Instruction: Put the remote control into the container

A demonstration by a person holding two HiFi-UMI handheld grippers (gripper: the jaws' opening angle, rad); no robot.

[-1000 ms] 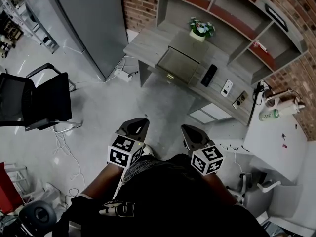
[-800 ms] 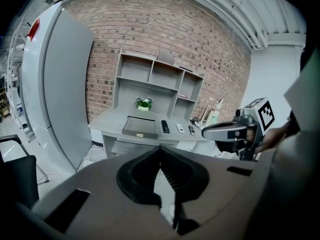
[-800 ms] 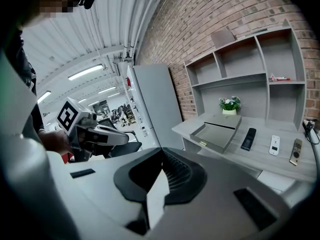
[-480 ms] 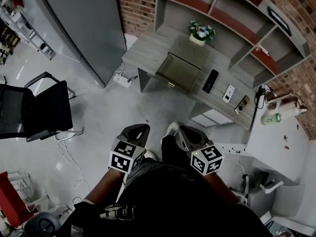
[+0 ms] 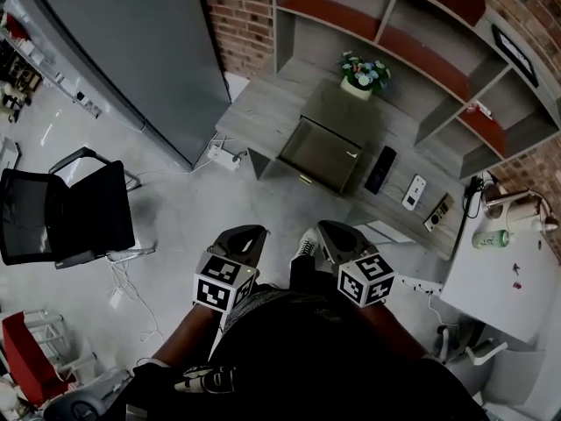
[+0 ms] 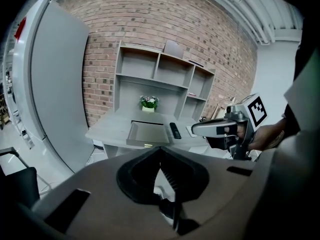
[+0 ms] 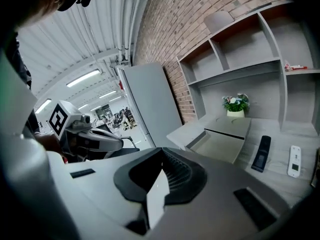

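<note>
Head view, looking steeply down at a person standing on a grey floor (image 5: 202, 200), short of a grey worktop (image 5: 263, 108) set against a brick wall (image 5: 241, 11).

The left gripper (image 5: 244, 234) and right gripper (image 5: 334, 231) are held side by side in front of the body, well apart from the worktop, each carrying its marker cube. In both gripper views the jaws are closed on themselves with nothing between them.

The remote control (image 5: 379, 169), black and slim, lies flat on the worktop just to the right of the container (image 5: 322, 154). The container is an open, shallow, empty box at the worktop's front edge; the two look close but not touching.

A white handset (image 5: 414, 192) lies further right, and beside it a small device (image 5: 438, 212) too small to identify.

A potted plant (image 5: 361, 73) stands behind the container, below the shelf unit (image 5: 386, 24).

A black chair (image 5: 70, 222) stands on the floor at the left, near a tall grey cabinet (image 5: 131, 42).
</note>
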